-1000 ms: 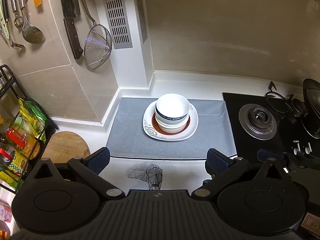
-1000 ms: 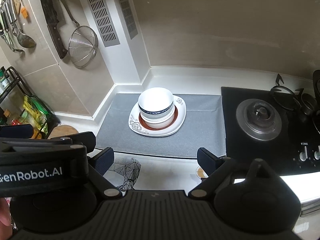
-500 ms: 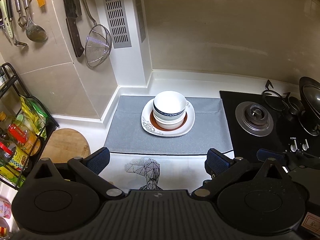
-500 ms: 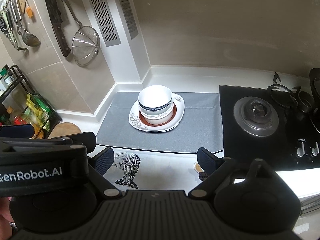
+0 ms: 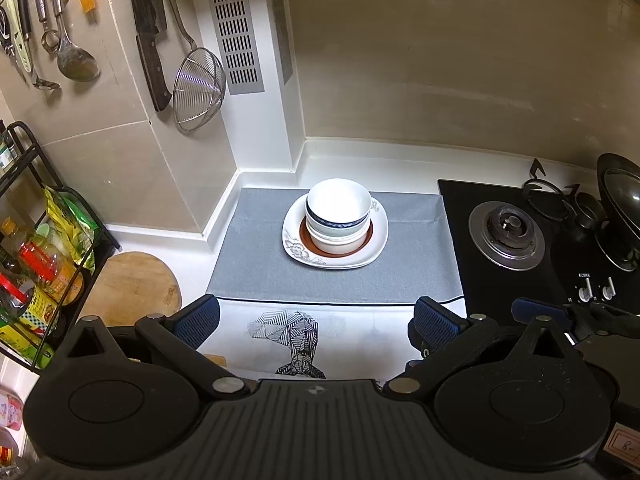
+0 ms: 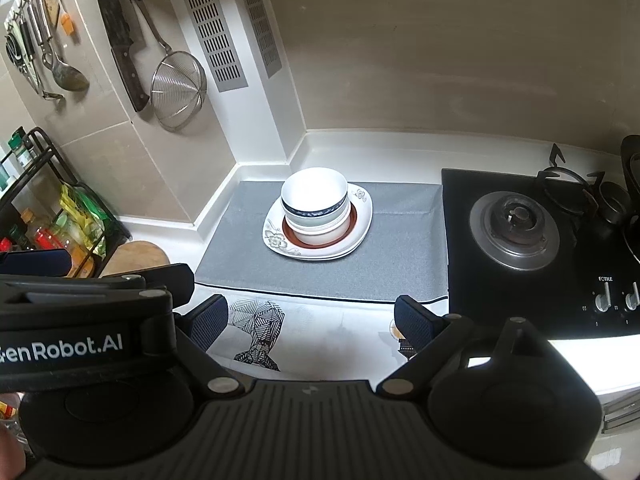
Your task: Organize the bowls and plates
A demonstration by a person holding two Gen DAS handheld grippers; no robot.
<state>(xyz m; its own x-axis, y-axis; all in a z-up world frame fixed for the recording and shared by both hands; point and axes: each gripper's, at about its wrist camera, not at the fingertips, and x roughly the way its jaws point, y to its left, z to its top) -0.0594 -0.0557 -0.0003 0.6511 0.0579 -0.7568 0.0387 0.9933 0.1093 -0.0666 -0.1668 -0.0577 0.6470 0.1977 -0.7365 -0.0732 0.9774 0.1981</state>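
Tongs first: the left gripper [image 5: 316, 318] sits at the bottom of its view with jaws spread wide and nothing between them. The right gripper [image 6: 310, 318] does likewise in its own view, empty and apart from everything. Both hang well short of the crockery, over a white cloth [image 5: 352, 336] printed with a black geometric figure.

Beyond that, mid-frame, a grey mat [image 5: 256, 272] carries the stack: nested bowls [image 5: 338, 212] sitting on a brown-rimmed plate [image 5: 370, 234], itself on a white flowered plate [image 5: 296, 244]. To the right of the frame lies the black hob [image 5: 508, 232]; upper left, a strainer [image 5: 198, 90] and knives hang on the wall.

Glazed ceramic like this is probably stiff, heavy as a pile, slick and chippable. Judging by shape, a bowl is best pinched across its rim wall, one pad inside and one outside, lifting the top bowl alone. Plates would want a grip at the raised edge.
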